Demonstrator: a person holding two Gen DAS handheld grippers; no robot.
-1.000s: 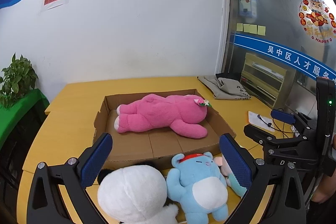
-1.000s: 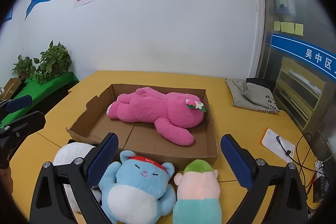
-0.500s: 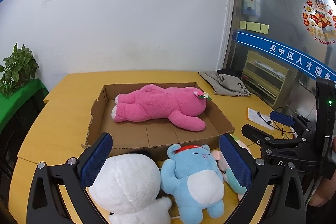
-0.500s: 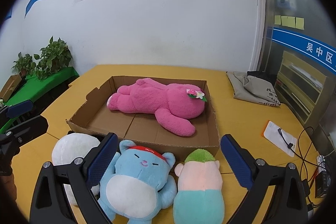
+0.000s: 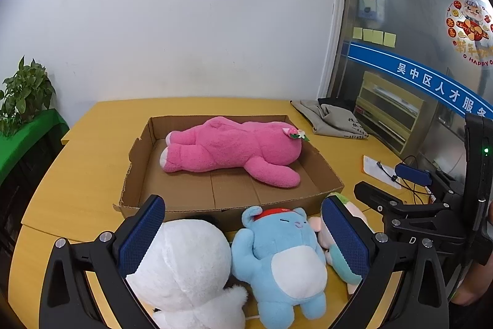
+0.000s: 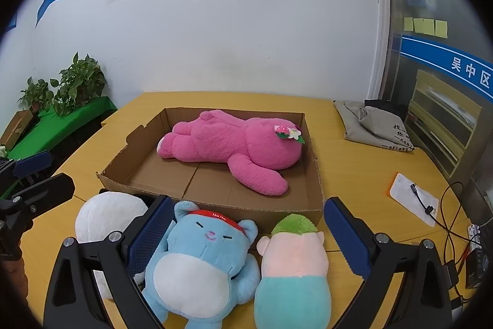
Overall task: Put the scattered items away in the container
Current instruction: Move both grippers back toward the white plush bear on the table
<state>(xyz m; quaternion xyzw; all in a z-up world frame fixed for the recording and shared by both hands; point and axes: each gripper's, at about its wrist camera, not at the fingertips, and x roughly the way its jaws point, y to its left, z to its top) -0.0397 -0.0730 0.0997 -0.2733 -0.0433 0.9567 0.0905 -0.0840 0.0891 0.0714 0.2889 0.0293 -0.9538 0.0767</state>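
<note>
A shallow cardboard box [image 5: 326, 174] [image 6: 314, 174] lies on the yellow table and holds a pink plush bear [image 5: 231, 147] [image 6: 228, 144]. In front of the box lie a white plush [image 5: 181, 264] [image 6: 104, 218], a blue plush cat with a red headband [image 5: 283, 255] [image 6: 200, 261] and a pink-and-teal plush with green hair [image 6: 292, 267] [image 5: 339, 255]. My left gripper [image 5: 243, 236] is open, its jaws wide apart above the white and blue plushes. My right gripper [image 6: 246, 236] is open above the blue and pink-and-teal plushes. Neither holds anything.
A grey cloth bag [image 6: 372, 125] lies at the table's back right. A white paper with a cable [image 6: 413, 199] lies at the right edge. Green plants [image 6: 77, 82] stand on a green shelf to the left. A wall is behind the table.
Both grippers have moved back and up a little, so the box and plushes sit lower and farther in view. Both stay open.
</note>
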